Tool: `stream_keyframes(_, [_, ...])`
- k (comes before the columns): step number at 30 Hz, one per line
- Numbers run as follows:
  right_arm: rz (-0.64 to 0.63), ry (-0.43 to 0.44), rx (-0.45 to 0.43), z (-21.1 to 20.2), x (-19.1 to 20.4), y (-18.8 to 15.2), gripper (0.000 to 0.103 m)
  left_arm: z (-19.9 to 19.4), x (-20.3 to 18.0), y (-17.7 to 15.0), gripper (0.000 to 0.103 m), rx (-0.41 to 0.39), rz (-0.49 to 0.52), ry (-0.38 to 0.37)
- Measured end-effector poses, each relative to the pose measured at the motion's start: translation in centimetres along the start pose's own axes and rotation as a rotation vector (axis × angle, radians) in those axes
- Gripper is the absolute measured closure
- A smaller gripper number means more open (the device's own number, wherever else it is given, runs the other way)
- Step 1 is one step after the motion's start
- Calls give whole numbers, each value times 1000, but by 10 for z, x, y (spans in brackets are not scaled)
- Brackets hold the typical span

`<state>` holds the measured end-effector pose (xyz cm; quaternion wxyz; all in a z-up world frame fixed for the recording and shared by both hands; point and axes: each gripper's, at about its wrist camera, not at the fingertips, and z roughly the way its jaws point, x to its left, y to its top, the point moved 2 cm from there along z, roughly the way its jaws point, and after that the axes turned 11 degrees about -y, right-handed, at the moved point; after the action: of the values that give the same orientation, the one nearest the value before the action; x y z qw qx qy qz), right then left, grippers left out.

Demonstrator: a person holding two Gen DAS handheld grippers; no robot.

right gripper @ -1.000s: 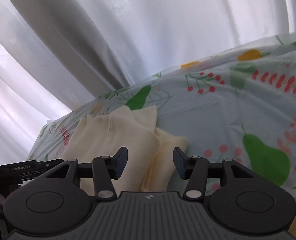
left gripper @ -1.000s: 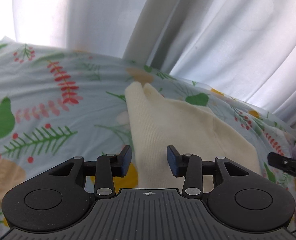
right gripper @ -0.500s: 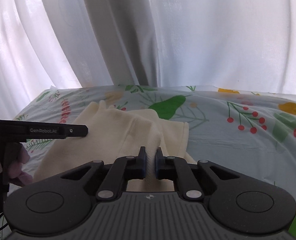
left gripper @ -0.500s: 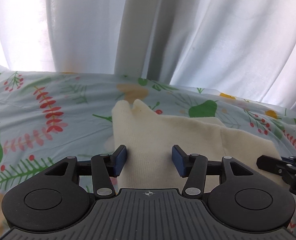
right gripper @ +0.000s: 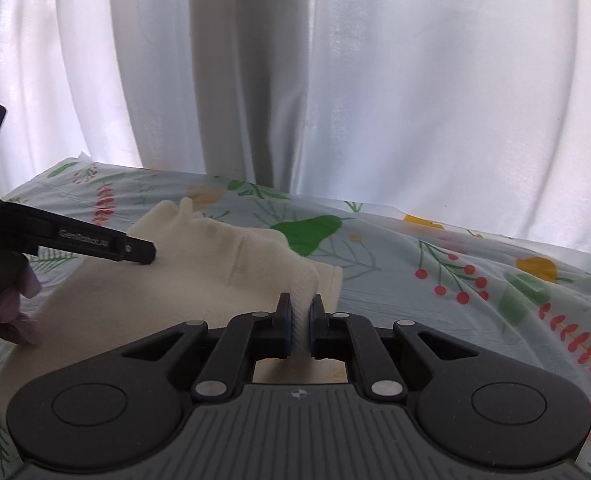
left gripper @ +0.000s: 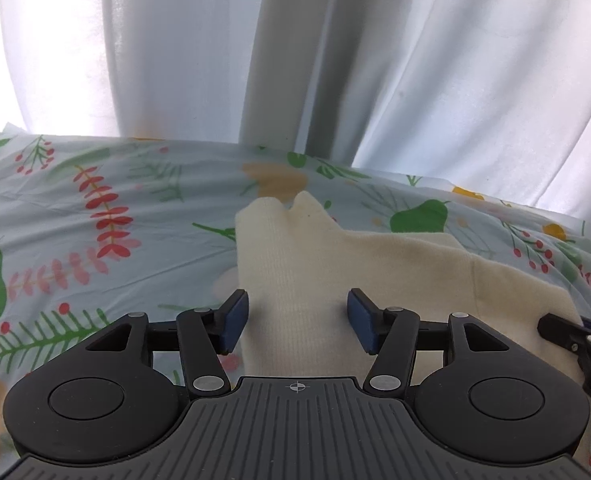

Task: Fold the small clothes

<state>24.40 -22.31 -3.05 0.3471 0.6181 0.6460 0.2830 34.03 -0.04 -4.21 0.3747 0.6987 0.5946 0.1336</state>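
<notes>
Right wrist view: right gripper (right gripper: 300, 322) pinches cream garment (right gripper: 199, 280); left gripper (left gripper: 297, 320) opening, ungripped.

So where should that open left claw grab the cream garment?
Probably the near left edge of the cream garment, coming from the near side. It lies flat on the floral sheet, so only edges offer a pinch. The left gripper is opening over it; the right gripper already pinches the right edge.

Printed tabletop (left gripper: 95, 240) lies bare left of the cream garment (left gripper: 375, 272); I can pass there. Bare cloth also right of it. White curtain (right gripper: 335, 80) blocks the far edge. My right gripper (left gripper: 575, 340) crowds the garment's right side.
</notes>
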Motion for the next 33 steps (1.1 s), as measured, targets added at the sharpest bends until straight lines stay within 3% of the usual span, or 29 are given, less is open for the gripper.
stream_keyframes(3, [-16, -28, 59, 19, 0, -18, 96, 3, 2, -2, 39, 19, -11, -4])
stream_keyframes(6, [31, 1, 78, 16, -6, -13, 91, -2, 4, -4, 39, 26, -17, -5])
stream_keyframes(7, [58, 22, 80, 12, -9, -9, 86, -8, 4, -4, 39, 24, -15, -16])
stream_keyframes(8, [82, 43, 75, 9, -13, -6, 75, -12, 4, -4, 39, 23, -10, -23])
stream_keyframes(10, [128, 33, 55, 3, -20, 1, 68, -24, 4, -6, 39, 23, -8, -25])
stream_keyframes(14, [115, 21, 14, -7, -18, 8, 70, -46, 2, -12, 39, 6, -26, -36])
stream_keyframes(19, [-17, 125, 20, -8, 20, 1, 81, -49, 3, -27, 33, 38, -5, -31])
stream_keyframes(22, [-111, 31, 28, -2, 29, -13, 84, -54, 8, -30, 27, 45, -11, -22])
stream_keyframes(24, [-61, -43, 64, -5, 21, -11, 84, -65, 10, -31, 28, 45, -33, -22])
stream_keyframes(26, [21, -47, 85, -23, 9, -10, 82, -81, 10, -38, 30, 49, -37, -42])
stream_keyframes(30, [194, 118, 122, -67, -5, -33, 78, -104, 9, -68, 30, 104, -69, -118])
stream_keyframes(33, [292, 155, 185, -91, -8, -60, 70, -116, 10, -93, 30, 152, -104, -145])
